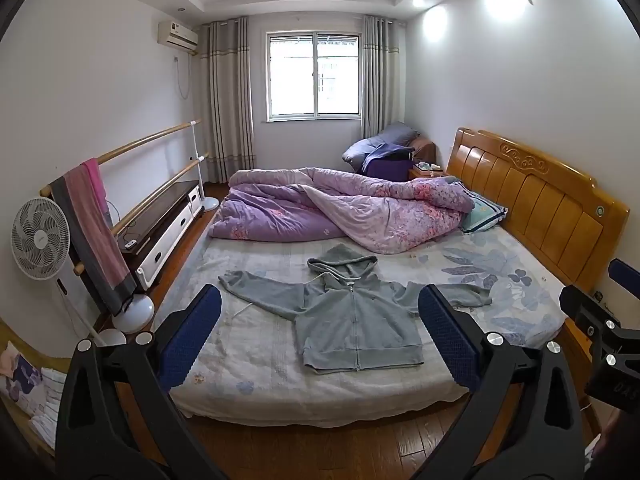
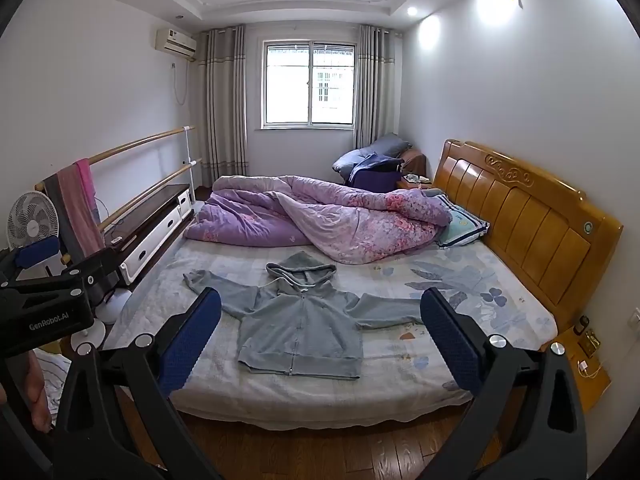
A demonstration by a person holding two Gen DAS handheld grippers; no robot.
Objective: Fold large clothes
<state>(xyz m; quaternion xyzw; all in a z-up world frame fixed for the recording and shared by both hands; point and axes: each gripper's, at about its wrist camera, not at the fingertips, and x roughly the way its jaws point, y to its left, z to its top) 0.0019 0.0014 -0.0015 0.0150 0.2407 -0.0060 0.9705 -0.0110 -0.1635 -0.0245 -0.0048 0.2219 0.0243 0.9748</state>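
A grey zip-up hoodie (image 1: 352, 316) (image 2: 300, 328) lies flat on the bed, front up, zipped, hood toward the quilt and both sleeves spread out sideways. My left gripper (image 1: 320, 300) hangs wide open short of the bed's near edge, nothing between its blue pads (image 1: 192, 336). My right gripper (image 2: 320, 300) is also wide open and holds nothing, at a similar distance from the hoodie. Each gripper shows at the edge of the other's view: the right gripper (image 1: 600, 320) at the far right, the left gripper (image 2: 52, 280) at the far left.
The bed (image 1: 248, 384) has a pale floral sheet and a wooden headboard (image 1: 532, 200) on the right. A crumpled purple quilt (image 1: 328, 208) and a pillow (image 1: 484, 212) fill its far half. A fan (image 1: 40, 240), towel rails and a low cabinet (image 1: 164, 232) stand left. Wooden floor lies in front.
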